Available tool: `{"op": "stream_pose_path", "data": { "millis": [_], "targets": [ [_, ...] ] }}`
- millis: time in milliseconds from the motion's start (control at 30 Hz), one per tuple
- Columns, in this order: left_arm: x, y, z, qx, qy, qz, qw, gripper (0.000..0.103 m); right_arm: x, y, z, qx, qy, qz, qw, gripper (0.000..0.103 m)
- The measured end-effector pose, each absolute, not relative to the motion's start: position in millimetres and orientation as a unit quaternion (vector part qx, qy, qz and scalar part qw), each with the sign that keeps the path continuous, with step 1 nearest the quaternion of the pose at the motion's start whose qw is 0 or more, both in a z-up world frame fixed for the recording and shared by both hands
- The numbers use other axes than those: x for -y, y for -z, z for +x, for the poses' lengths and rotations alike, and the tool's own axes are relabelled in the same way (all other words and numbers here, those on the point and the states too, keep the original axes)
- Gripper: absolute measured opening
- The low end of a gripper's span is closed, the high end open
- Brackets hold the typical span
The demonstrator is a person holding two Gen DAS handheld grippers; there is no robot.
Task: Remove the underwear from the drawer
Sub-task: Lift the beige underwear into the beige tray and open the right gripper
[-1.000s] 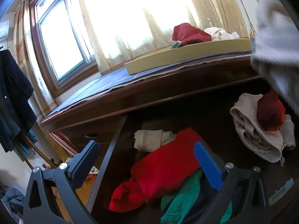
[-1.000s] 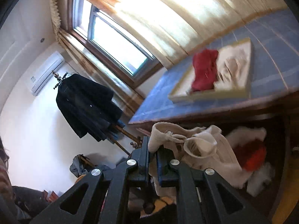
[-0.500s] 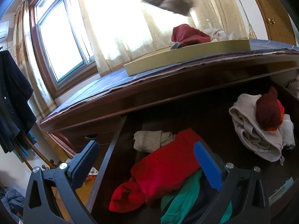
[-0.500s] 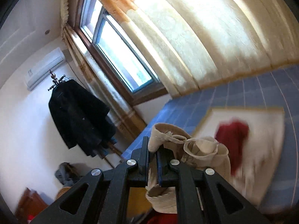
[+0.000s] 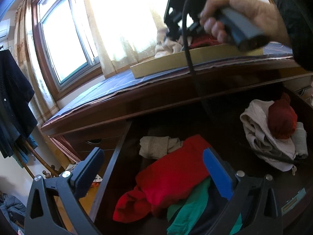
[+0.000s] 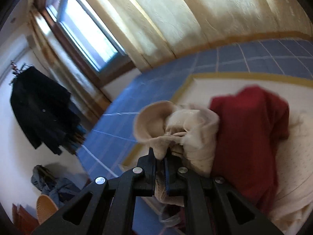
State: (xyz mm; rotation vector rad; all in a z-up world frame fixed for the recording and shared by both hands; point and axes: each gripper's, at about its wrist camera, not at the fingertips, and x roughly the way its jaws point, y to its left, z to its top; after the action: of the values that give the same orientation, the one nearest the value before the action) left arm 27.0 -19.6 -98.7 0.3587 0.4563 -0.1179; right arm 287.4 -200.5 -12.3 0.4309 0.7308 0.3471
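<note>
Now over the tray: right gripper, jaws pinched on the beige underwear, has swung up from the drawer to hang above the shallow tray on the dresser top, beside the red garment already there. Left gripper: spread wide, empty, unmoved above the drawer's red cloth. Judged next: release. More clothing remains in the drawer.

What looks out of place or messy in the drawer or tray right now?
Nothing damaged. The drawer clothes lie in loose heaps, a red garment sprawled over green. The right gripper holds a bunched beige garment over the tray.
</note>
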Motion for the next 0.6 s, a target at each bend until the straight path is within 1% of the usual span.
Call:
{"op": "stream_pose_path", "data": {
  "millis": [233, 433, 533, 567, 600],
  "targets": [
    [20.6, 98.6, 26.8, -0.226, 0.054, 0.179, 0.956, 0.103, 210.4, 30.5, 303.6, -0.367, -0.139, 0.244, 0.887, 0.008],
    [20.9, 99.7, 26.2, -0.221, 0.054, 0.18, 0.957, 0.103, 210.2, 32.0, 302.8, -0.369, -0.14, 0.253, 0.883, 0.008],
    [19.5, 99.7, 23.8, -0.217, 0.059, 0.179, 0.958, 0.103, 213.7, 28.3, 295.9, -0.389, -0.162, 0.271, 0.866, 0.011],
    [19.1, 99.5, 24.3, -0.219, 0.06, 0.178, 0.957, 0.103, 216.3, 26.7, 292.9, -0.394, -0.168, 0.28, 0.859, 0.014],
    [19.0, 99.1, 24.7, -0.221, 0.061, 0.177, 0.957, 0.103, 219.3, 24.0, 287.2, -0.392, -0.178, 0.29, 0.855, 0.024]
  ]
}}
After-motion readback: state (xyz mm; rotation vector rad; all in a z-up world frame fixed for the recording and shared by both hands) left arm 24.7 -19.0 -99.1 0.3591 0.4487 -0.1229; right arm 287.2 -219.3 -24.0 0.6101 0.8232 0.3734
